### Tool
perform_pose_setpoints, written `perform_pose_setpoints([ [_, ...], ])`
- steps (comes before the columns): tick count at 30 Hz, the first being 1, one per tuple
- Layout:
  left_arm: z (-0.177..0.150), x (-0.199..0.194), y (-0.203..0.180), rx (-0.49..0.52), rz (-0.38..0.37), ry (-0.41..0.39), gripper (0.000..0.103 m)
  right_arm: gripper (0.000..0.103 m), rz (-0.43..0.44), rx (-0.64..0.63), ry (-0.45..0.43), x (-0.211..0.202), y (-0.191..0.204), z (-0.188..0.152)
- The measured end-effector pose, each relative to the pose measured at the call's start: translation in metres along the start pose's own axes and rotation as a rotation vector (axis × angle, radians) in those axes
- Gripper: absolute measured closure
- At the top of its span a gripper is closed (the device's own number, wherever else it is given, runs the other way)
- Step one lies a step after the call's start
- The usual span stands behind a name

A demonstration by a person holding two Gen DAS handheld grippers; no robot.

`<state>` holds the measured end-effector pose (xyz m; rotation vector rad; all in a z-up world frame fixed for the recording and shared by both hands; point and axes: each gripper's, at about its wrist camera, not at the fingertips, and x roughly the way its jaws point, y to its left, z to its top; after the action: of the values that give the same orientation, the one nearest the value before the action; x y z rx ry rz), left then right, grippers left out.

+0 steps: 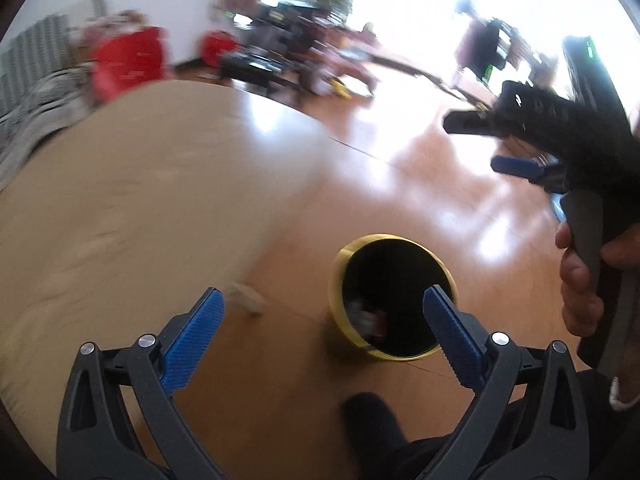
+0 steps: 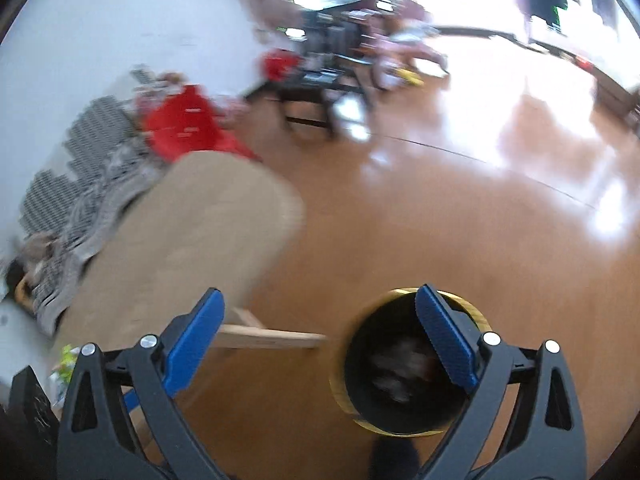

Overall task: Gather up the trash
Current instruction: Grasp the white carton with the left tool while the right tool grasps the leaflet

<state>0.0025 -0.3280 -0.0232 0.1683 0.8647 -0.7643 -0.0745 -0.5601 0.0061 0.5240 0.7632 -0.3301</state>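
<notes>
Glossy wooden floor, tan cushion, yellow bin, both tools spread apart, empty

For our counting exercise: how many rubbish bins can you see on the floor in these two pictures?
1. The yellow-rimmed bin stands on the wooden floor beside the beige cushioned seat, below both open tools. The background is blurred, so another could be hidden.

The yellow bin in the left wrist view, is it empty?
No. Crumpled pale trash lies at the bottom of the yellow bin, visible against its dark inside.
</notes>
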Motion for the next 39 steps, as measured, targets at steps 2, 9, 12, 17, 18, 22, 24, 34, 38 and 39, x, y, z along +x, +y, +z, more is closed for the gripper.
perform_pose_setpoints([
  [2,-0.010,-0.035,0.039,-0.065,0.054,-0.031,0.006,0.010,0.087,-0.072,-0.007,0.001,0.050,-0.007],
  [9,-0.075,-0.168,0.166,-0.226,0.375,-0.141,0.006,0.010,0.356,-0.343,0.041,0.015,0.217,-0.061],
  [12,-0.111,-0.206,0.213,-0.285,0.490,-0.143,0.006,0.010,0.454,-0.469,0.100,0.025,0.283,-0.096],
  [17,-0.150,-0.245,0.284,-0.416,0.635,-0.126,0.006,0.010,0.565,-0.695,0.214,0.042,0.368,-0.175],
  [18,-0.151,-0.250,0.295,-0.423,0.633,-0.120,0.006,0.010,0.582,-0.743,0.244,0.046,0.382,-0.192],
  [22,-0.147,-0.242,0.317,-0.333,0.632,-0.081,0.006,0.010,0.613,-0.906,0.309,0.063,0.417,-0.242],
  [24,-0.142,-0.229,0.332,-0.294,0.619,-0.059,0.006,0.010,0.623,-0.963,0.331,0.073,0.429,-0.263],
  [34,-0.133,-0.175,0.400,-0.317,0.574,0.004,0.006,0.009,0.620,-1.091,0.398,0.110,0.469,-0.298],
  [38,-0.126,-0.165,0.404,-0.298,0.579,-0.001,0.007,0.012,0.628,-1.123,0.385,0.112,0.476,-0.300],
  [39,-0.125,-0.162,0.402,-0.288,0.590,0.002,0.010,0.014,0.625,-1.132,0.377,0.110,0.475,-0.300],
])
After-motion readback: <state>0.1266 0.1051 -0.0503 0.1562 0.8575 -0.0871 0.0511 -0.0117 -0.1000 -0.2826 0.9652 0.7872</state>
